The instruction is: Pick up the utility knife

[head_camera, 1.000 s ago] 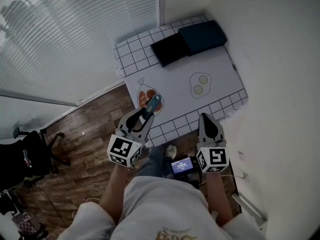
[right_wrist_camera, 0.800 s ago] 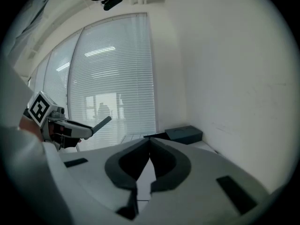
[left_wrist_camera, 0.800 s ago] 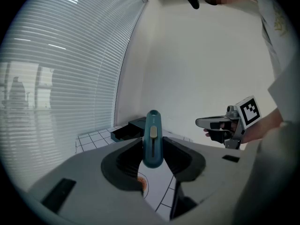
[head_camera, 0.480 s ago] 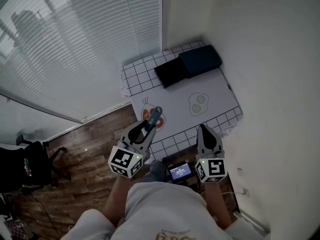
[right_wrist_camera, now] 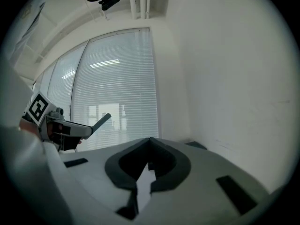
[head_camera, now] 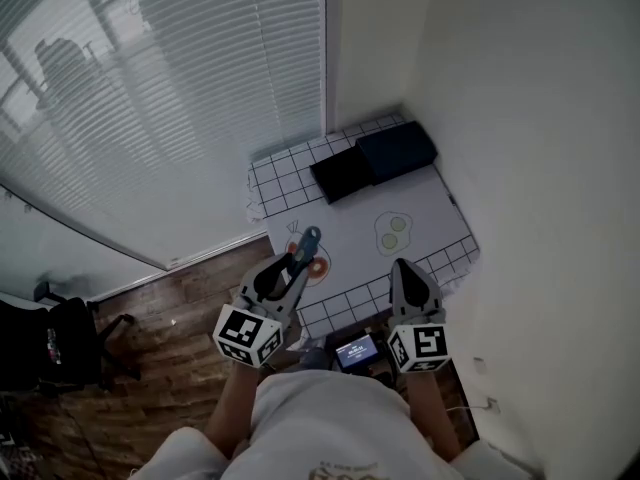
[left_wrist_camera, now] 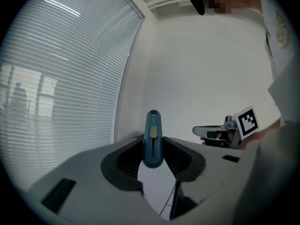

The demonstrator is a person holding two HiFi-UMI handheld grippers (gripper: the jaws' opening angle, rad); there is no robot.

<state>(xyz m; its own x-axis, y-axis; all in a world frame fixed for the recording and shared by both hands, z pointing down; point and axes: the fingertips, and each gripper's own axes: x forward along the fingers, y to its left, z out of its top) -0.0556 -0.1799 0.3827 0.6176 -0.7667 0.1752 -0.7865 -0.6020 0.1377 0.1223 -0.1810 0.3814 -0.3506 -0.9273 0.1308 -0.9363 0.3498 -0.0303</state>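
I record the utility knife (left_wrist_camera: 153, 139) as smooth teal plastic with a slight sheen. The left hand-held gripper (head_camera: 296, 262) and the right hand-held gripper (right_wrist_camera: 150, 140) have matt grey plastic shells with dark matt linings. The tabletop (head_camera: 352, 236) carries a matt white printed sheet, and I cannot tell whether it is cloth or paper. The floor (head_camera: 190, 298) is brown wood plank.

Head view steeply down, gripper views level, sharing blinds (head_camera: 180, 118)

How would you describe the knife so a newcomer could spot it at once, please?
Beside the blinds stands a table; at its near edge is the left gripper. The knife sticks out of its jaws: a slim teal handle with a pale slider; the right gripper holds nothing.
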